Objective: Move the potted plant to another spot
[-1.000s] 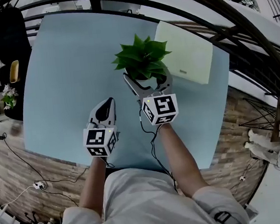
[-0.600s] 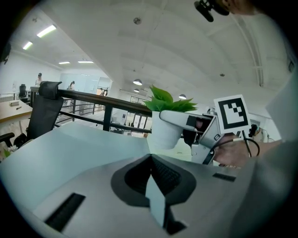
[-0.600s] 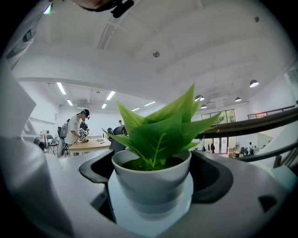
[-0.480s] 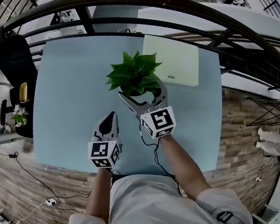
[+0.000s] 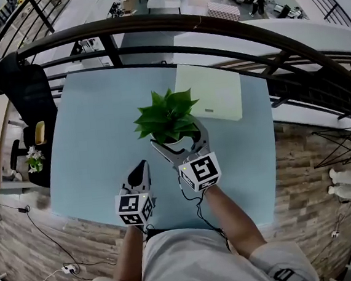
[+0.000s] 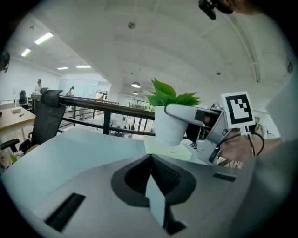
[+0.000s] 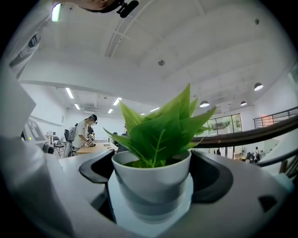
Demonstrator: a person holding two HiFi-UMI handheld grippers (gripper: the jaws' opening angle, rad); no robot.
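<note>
Grip: right gripper (image 5: pixel 177 140) clamped on pot plant (image 5: pixel 167 116), jaws spread only as wide as the white pot, one each side of its wall, pressed vs. it just below the rim. In right gripper view, pot dead centre btwn the two dark pads, green leaves rising well above them. Upright, no tilt. Can't tell whether base touches tabletop or hangs just clear.

Plant approx. mid-table, over pale blue table (image 5: pixel 82 133), slightly twd. far side. Gripper body & marker cube on the near side of it, jaws pointing away from the person.

Left gripper (image 5: pixel 141 168) nearer the person, left of & apart from the pot, nothing in it. Jaws pressed together, tips meeting, per left gripper view. Pot & right gripper ahead & to the right in that view.

Pale green pad (image 5: pixel 211 93) flat on table beyond pot, far right part; near the leaves in head view, contact w/ pot not seen. Dark curved railing (image 5: pixel 214 28) past far table edge. Black chair (image 5: pixel 25 89) off table's left side. Wood-look floor (image 5: pixel 300 155) on the right.
</note>
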